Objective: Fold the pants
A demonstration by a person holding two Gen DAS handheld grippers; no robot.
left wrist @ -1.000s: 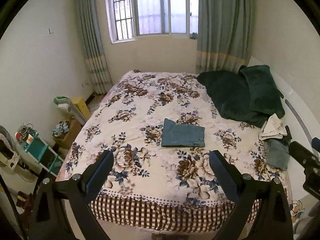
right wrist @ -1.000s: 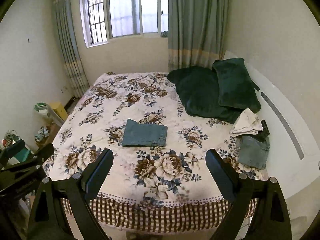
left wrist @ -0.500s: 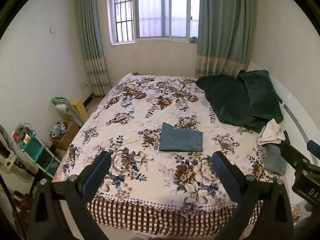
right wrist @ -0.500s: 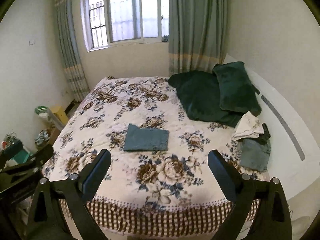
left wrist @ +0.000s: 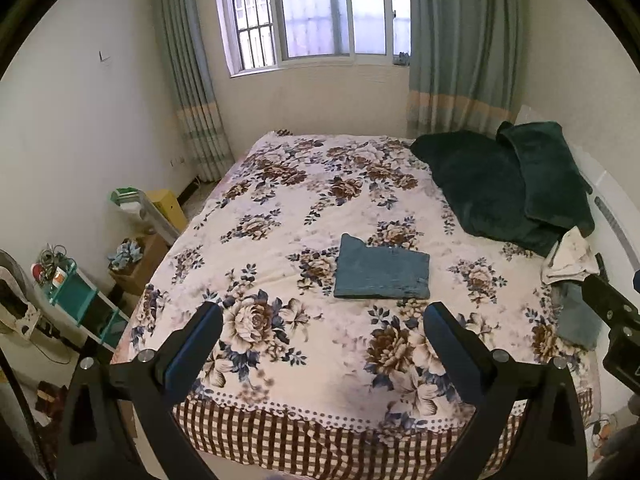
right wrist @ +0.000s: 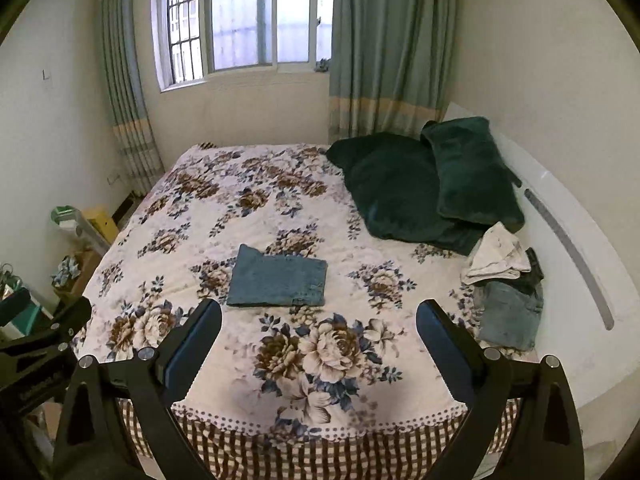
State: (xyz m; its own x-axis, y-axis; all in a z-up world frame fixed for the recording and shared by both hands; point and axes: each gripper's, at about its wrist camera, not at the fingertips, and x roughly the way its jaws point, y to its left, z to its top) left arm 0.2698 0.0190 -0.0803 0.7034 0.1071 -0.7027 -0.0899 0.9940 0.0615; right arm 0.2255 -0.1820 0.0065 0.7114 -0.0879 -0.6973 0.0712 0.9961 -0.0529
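Observation:
A pair of blue denim pants (left wrist: 382, 274) lies folded into a flat rectangle in the middle of the floral bed (left wrist: 320, 184); it also shows in the right wrist view (right wrist: 278, 280). My left gripper (left wrist: 322, 320) is open and empty, held above the foot of the bed, well short of the pants. My right gripper (right wrist: 318, 318) is open and empty too, beside the left one and apart from the pants.
A pile of clothes, white cloth (right wrist: 498, 256) over another pair of jeans (right wrist: 510, 314), lies at the bed's right edge. Dark green pillows (right wrist: 424, 184) lie at the far right. Shelves and boxes (left wrist: 80, 292) stand on the floor to the left.
Both grippers have drawn back and up from the bed, so the pants look smaller and farther. The pants have not moved. Both grippers stay open.

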